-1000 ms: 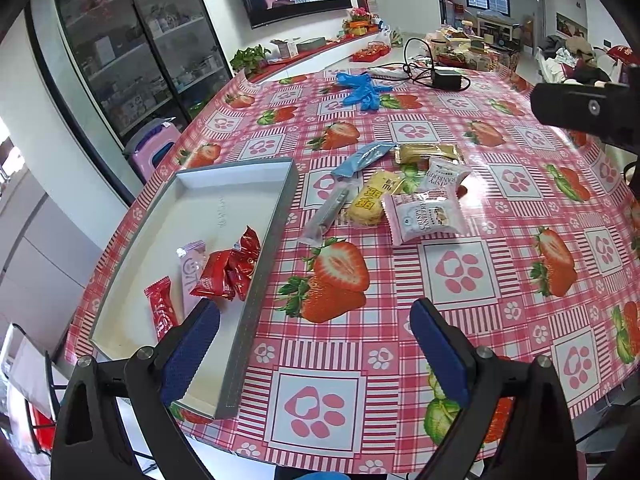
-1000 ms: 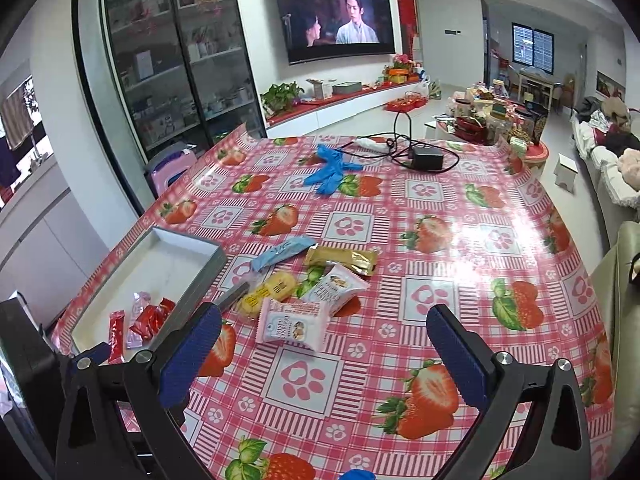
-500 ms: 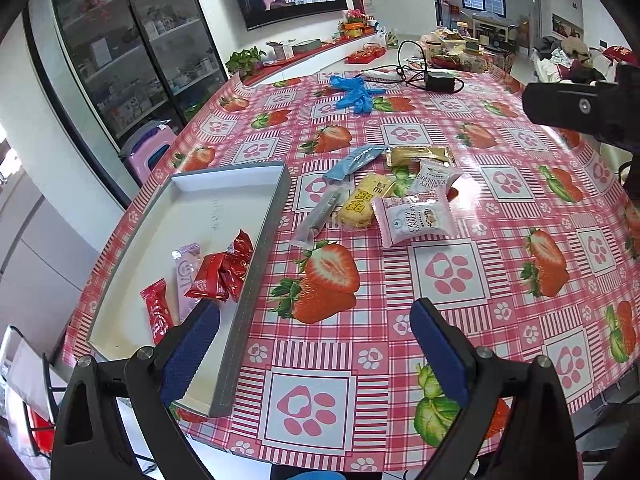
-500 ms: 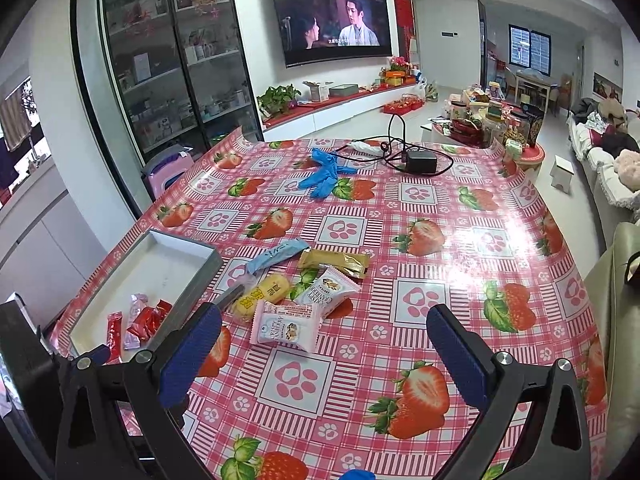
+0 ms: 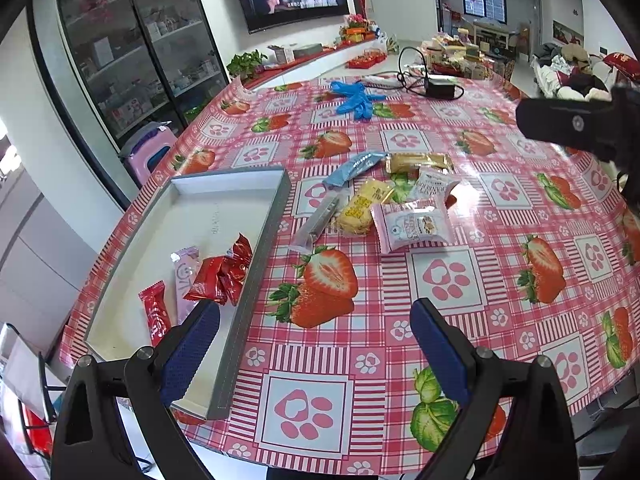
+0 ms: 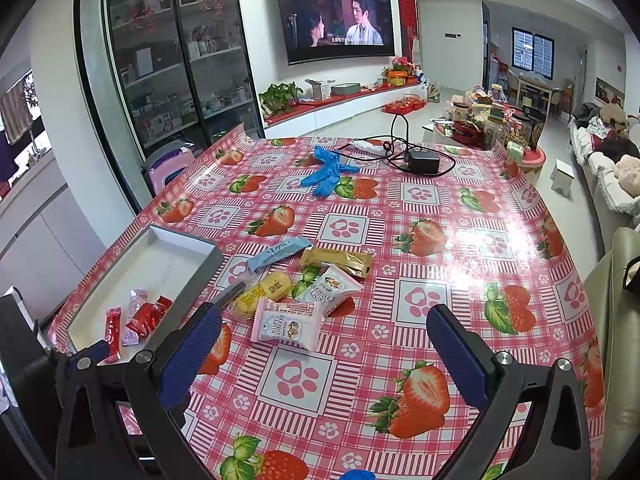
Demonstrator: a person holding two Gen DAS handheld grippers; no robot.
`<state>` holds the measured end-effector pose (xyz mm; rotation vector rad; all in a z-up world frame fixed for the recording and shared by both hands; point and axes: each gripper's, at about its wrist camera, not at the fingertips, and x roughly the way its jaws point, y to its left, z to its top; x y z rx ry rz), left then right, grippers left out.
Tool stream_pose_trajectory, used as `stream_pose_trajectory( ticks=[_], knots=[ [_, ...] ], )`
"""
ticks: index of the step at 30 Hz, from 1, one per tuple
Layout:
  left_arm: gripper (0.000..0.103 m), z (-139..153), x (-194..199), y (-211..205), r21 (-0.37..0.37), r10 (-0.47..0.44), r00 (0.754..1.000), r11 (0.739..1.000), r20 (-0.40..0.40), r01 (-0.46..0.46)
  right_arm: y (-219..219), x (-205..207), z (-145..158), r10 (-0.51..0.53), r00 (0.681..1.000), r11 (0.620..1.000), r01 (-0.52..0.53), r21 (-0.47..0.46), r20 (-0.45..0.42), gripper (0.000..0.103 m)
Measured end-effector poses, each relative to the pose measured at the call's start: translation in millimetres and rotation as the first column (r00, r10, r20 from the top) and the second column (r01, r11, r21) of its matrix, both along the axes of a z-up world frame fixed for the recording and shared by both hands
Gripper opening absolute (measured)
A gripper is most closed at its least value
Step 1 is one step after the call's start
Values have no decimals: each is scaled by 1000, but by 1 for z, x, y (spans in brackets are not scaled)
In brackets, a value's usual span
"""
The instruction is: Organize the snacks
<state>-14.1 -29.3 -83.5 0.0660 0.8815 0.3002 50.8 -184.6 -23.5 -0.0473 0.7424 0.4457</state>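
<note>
Left gripper hangs above the near table edge, jaws spread wide, nothing between them. Right gripper likewise stands wide apart and empty.

The grey tray lies at the table's left side; inside it, at the near end, sit red packets, a pink packet and one more red packet.

Loose snacks lie in a cluster just right of the tray on the tablecloth: a pink-white biscuit pack, a yellow cake, a blue bar, a gold bar.
</note>
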Motion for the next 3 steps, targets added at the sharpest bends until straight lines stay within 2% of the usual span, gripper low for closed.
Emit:
stream_pose_trajectory(
  ticks=[3],
  knots=[
    [97,4,-3,-1,12,-16,999,1000,33,16,1,0,-1,0,1000,1000,0,-2,-1,103]
  ],
)
